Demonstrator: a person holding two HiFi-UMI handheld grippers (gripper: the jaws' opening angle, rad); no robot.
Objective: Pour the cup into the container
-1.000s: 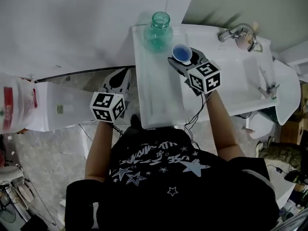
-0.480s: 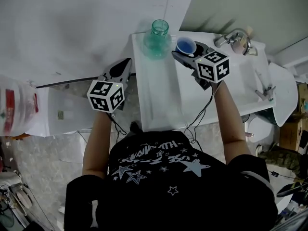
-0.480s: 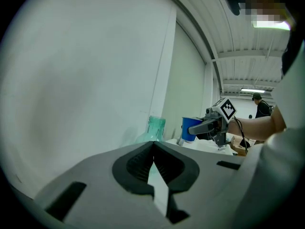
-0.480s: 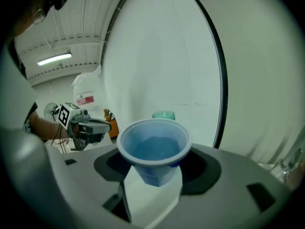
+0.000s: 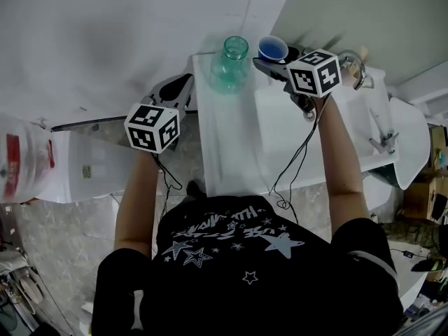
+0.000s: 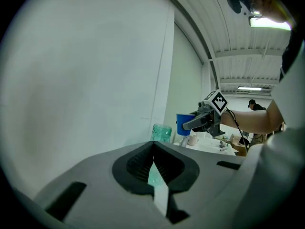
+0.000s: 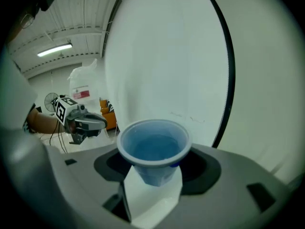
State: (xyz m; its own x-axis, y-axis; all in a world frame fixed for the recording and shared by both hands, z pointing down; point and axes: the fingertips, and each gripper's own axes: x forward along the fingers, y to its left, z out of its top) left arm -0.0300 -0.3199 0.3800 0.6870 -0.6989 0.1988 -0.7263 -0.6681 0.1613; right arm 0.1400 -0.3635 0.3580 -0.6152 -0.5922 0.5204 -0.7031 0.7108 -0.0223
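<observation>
A green glass jar [image 5: 231, 60] stands open-mouthed at the far end of a white counter [image 5: 231, 142]; the left gripper view shows this jar [image 6: 161, 132] too. My right gripper [image 5: 274, 54] is shut on a blue cup [image 5: 272, 47], held upright just right of the jar's mouth and lifted off the counter. In the right gripper view the cup [image 7: 155, 149] sits between the jaws with blue liquid inside. My left gripper [image 5: 177, 89] hangs left of the counter, apart from the jar, its jaws closed together with nothing in them [image 6: 155, 175].
A basin with a metal tap [image 5: 350, 53] lies right of the counter. A white wall rises right behind the jar. A big white bottle with a red label [image 5: 17, 159] stands at the far left next to a white box [image 5: 91, 159].
Both grippers have risen and moved toward the wall. The blue cup went up with the right gripper, from beside the jar's body to beside its mouth. The jar stayed put.
</observation>
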